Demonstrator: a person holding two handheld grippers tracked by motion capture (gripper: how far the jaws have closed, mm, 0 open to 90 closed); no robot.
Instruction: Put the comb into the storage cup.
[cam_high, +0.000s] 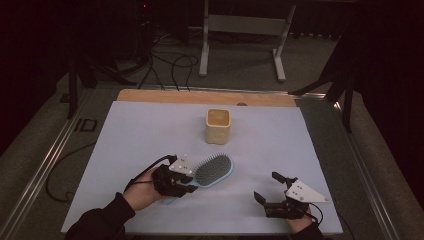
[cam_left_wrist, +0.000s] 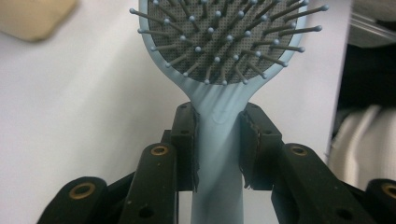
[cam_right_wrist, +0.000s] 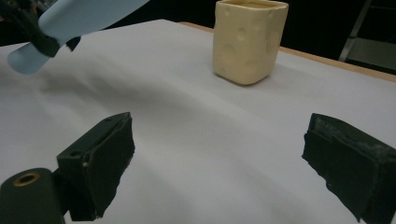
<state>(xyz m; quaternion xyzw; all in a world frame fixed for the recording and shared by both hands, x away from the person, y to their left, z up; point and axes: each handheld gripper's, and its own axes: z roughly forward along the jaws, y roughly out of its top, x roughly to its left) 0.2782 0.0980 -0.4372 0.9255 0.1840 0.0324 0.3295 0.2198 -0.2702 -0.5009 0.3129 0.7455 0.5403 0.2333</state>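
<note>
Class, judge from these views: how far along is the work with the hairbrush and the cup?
Done: the left gripper has clamped the hairbrush by its handle. In hand: the brush, held beside the cream cup. Left, probably: putting it in the cup; the right gripper waits open.

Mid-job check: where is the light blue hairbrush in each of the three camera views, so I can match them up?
High view: the hairbrush lies low and left of centre, handle in the left gripper.
Left gripper view: centre, bristled head at the top, handle clamped between the jaws.
Right gripper view: top left corner, the handle end showing.
Shared landmark: the cream cup, blurred at top left in the left gripper view, top centre in the right gripper view.
</note>
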